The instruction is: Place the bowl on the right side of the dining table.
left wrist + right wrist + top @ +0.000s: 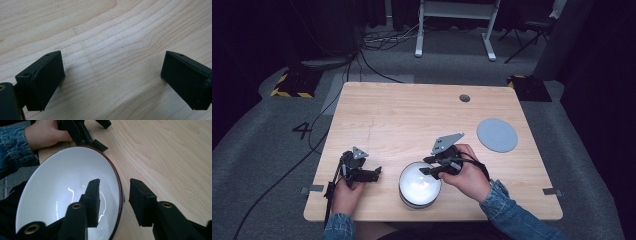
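Both right hand-held gripper jaws straddle bowl rim, seemingly unclamped; left hand-held gripper apart.

Light wooden table with a small dark round hole near its far edge | flat grey disc lying near the right edge | black cables on grey floor beyond

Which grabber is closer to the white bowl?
The right one. The right gripper straddles the rim of the white bowl, one jaw inside and one outside. The left gripper sits on the table to the bowl's left, apart from it.
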A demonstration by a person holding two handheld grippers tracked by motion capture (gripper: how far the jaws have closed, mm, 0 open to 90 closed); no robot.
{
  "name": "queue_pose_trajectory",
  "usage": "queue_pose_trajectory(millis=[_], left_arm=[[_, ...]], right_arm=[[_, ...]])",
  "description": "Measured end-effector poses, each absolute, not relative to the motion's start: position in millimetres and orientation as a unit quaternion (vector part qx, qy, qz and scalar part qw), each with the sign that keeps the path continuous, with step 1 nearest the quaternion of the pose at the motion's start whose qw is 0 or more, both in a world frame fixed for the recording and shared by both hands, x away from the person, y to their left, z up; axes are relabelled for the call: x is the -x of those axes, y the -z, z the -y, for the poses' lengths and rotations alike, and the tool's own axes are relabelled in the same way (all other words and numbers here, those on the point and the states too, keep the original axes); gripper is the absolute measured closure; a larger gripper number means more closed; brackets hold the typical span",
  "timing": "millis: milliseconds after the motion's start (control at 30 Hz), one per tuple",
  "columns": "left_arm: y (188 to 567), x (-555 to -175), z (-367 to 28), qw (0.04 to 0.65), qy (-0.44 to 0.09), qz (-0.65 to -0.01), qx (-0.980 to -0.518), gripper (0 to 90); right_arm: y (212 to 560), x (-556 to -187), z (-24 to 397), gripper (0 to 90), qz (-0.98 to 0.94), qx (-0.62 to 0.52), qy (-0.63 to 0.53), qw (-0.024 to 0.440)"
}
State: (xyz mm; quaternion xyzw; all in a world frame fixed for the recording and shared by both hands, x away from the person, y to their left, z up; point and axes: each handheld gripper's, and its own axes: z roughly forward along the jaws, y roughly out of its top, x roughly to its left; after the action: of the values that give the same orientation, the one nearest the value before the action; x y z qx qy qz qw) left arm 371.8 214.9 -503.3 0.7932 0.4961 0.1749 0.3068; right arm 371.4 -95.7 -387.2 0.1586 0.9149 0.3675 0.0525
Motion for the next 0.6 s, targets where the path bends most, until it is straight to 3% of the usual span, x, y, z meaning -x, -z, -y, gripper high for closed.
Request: queue_pose_trajectory(millis=[300,600], left_arm=[[503.2,-371.9,-215.1,0.307,-0.175,-0.496,-0.794,5.0],[503.2,-372.1,-215.1,0.307,-0.175,-0.495,-0.794,4.9]], right_arm=[[391.9,-379.1,92.1,79.3,-0.918,-0.173,-0.355,0.041],[390.5,-380.0,89.9,80.3,-0.919,-0.185,-0.346,0.036]])
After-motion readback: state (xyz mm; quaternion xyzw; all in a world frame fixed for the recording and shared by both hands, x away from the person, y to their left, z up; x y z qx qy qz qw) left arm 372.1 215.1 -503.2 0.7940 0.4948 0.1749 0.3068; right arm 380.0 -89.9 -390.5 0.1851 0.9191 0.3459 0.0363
